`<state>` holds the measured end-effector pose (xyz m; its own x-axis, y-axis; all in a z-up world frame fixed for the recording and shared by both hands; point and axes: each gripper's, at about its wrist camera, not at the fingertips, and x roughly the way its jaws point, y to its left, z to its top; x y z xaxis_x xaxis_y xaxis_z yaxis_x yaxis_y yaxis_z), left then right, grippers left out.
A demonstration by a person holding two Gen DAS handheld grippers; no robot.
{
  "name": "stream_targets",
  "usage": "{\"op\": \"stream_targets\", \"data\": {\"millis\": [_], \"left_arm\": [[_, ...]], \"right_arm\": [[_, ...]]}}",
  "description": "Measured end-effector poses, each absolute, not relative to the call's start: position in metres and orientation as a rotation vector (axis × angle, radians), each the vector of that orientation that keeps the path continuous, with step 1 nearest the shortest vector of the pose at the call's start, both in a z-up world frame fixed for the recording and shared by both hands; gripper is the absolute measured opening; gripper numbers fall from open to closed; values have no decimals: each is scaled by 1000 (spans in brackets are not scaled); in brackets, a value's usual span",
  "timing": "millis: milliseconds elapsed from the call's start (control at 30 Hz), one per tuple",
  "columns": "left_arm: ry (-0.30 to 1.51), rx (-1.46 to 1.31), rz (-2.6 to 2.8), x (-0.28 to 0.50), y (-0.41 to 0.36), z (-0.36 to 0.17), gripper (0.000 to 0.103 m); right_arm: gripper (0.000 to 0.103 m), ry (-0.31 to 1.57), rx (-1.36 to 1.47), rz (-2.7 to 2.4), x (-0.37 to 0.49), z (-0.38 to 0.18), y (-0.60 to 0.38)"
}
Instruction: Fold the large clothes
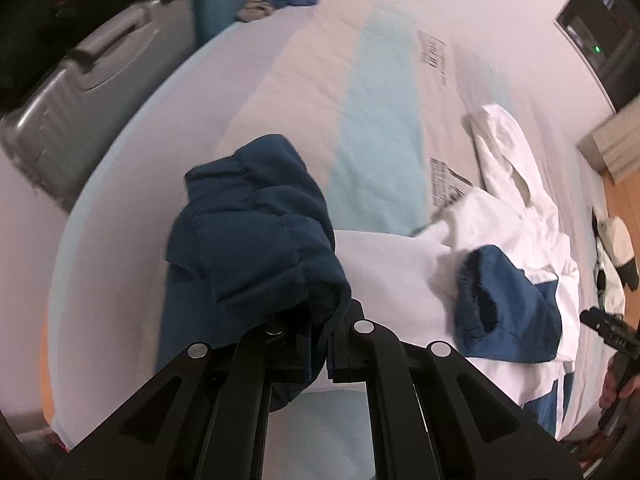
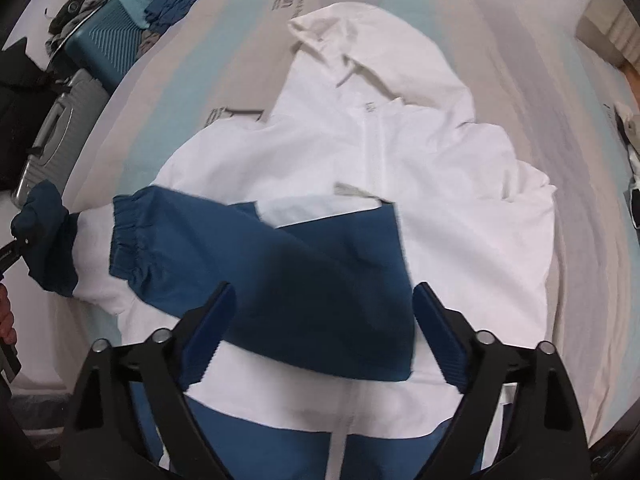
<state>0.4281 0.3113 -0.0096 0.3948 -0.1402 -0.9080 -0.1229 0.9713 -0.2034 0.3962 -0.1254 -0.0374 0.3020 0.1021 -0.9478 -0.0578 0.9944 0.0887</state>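
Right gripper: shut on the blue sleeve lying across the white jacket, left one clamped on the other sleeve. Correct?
Not quite. The right gripper is open: in the right wrist view its jaws stand wide apart over the blue sleeve, which lies across the white jacket. The left gripper is clamped on the other sleeve, as you said.

- Soft, even indoor light with a pinkish cast; shadows are faint.
- Strong fisheye bending, dark vignette at the corners.
- Motion blur smears the suitcase (image 1: 92, 92) and bed (image 2: 592, 208) edges.
- The white jacket (image 2: 400, 160) looks nearly overexposed.
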Motion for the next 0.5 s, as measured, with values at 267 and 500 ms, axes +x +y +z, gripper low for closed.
{"op": "stream_targets", "data": {"millis": [267,500], "left_arm": [[1180,-197,-103,436,241,-10,3],[1182,-157,-193,441,173,-9,3]], "right_arm": [[95,1251,84,54,400,-44,-167],[95,1248,99,27,392,-51,-206]]}}
